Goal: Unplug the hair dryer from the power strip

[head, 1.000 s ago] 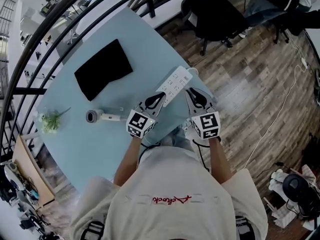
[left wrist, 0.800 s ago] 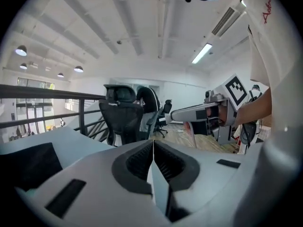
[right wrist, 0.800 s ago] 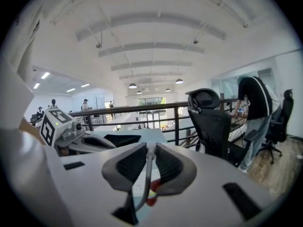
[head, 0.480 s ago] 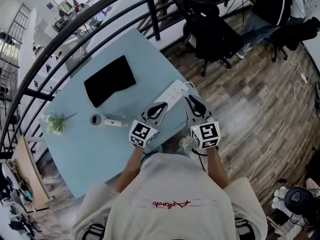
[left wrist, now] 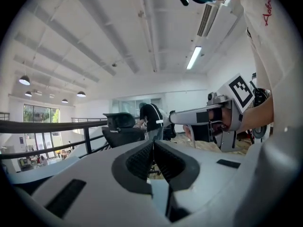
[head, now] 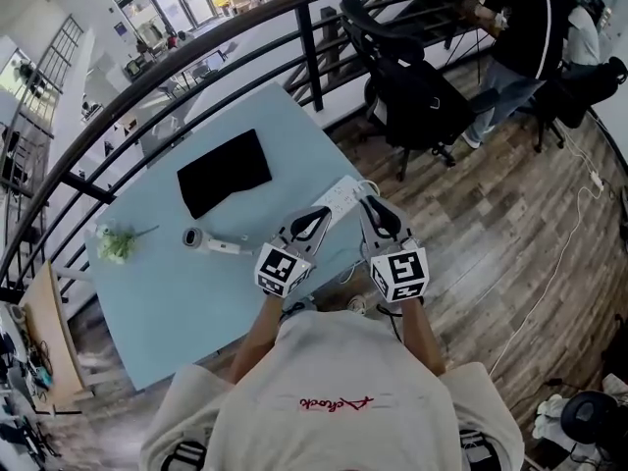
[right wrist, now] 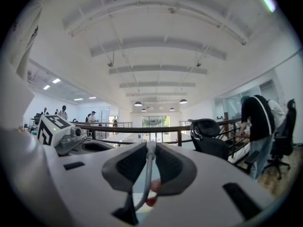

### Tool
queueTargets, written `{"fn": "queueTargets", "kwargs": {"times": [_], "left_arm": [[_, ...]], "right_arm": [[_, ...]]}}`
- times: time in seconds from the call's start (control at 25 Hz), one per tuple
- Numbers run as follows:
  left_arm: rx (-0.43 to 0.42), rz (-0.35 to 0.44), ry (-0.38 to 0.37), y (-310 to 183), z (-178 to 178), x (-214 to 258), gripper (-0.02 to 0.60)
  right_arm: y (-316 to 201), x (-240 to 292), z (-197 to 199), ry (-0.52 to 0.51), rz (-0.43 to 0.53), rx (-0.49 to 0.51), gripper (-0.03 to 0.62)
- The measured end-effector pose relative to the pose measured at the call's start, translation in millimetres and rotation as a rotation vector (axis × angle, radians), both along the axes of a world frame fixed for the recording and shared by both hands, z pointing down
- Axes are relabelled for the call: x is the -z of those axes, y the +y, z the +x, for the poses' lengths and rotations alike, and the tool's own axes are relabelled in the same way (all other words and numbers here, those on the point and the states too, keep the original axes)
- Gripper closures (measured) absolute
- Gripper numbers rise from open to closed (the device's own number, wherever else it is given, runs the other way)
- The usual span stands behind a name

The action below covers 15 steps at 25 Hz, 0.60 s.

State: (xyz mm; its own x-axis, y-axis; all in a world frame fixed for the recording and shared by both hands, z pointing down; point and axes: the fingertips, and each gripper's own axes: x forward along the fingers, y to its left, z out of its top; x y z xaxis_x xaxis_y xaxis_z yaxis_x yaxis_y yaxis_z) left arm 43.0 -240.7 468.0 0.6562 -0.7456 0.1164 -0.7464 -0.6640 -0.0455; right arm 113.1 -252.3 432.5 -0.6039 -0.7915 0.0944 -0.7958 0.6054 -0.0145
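Head view: the hair dryer (head: pixel 204 239) lies on the blue table (head: pixel 167 302), well apart from the power strip (head: pixel 339 195) (white, just beyond both gripper tips). Left gripper (left wrist: pixel 154 144): jaws pressed together, nothing between them. Right gripper (right wrist: pixel 150 148): jaws clamped on a thin grey cable (right wrist: pixel 147 176).

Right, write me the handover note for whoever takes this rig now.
Left tongs: shut, empty.
Right tongs: shut on a thin cord; whose cord is unclear.
Hair dryer lies on the table, left of the power strip in the head view.
Done: cannot tell whether the plug is out.
Left: check the strip and pull the plug if it's in.
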Motion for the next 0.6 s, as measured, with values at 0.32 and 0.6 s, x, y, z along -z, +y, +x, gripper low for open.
{"fn": "queueTargets", "kwargs": {"times": [0.32,0.6], "left_arm": [[0.026,0.043,0.015,4,9,21,0.568],[0.060,0.034,0.032,24,4,26,0.568]], "right_arm": [[7,16,12,-0.006,0.041,0.009,0.525],[24,17,18,-0.010,0.034,0.008,0.525]]}}
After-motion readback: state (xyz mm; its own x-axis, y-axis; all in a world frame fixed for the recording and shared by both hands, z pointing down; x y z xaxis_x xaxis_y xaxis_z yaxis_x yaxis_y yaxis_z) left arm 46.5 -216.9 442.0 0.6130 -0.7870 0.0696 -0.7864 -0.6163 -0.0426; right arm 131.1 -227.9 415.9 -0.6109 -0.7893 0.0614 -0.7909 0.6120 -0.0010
